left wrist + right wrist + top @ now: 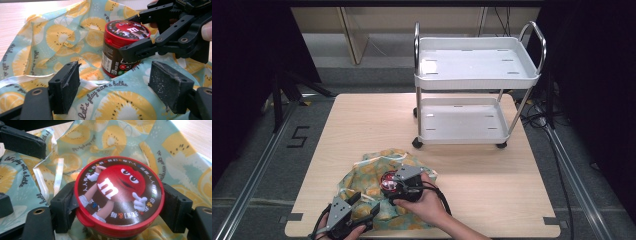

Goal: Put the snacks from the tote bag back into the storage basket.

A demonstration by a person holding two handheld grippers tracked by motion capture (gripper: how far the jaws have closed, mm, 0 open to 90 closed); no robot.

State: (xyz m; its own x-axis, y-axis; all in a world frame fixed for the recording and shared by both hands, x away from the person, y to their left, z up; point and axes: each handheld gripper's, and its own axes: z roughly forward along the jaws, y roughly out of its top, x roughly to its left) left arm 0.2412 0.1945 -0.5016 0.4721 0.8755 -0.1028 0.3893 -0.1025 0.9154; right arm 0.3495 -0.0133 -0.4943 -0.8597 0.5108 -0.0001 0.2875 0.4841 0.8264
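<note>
Near the table's front edge, the left gripper (pixel 113 87) stands open over the soft, crumpled lemon-print cloth (pixel 50 37). The right gripper (pixel 120 207) clamps the round, hard candy jar (pixel 119 195) under its glossy red lid; best to grip firmly, because smooth plastic may slip.

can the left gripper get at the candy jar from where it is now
Probably not cleanly: the right gripper is shut on the candy jar, its fingers across the near side. The left gripper is open and close, over the cloth bag.

White cart (pixel 477 70) (two-tier); grey floor (pixel 247 165)
</note>
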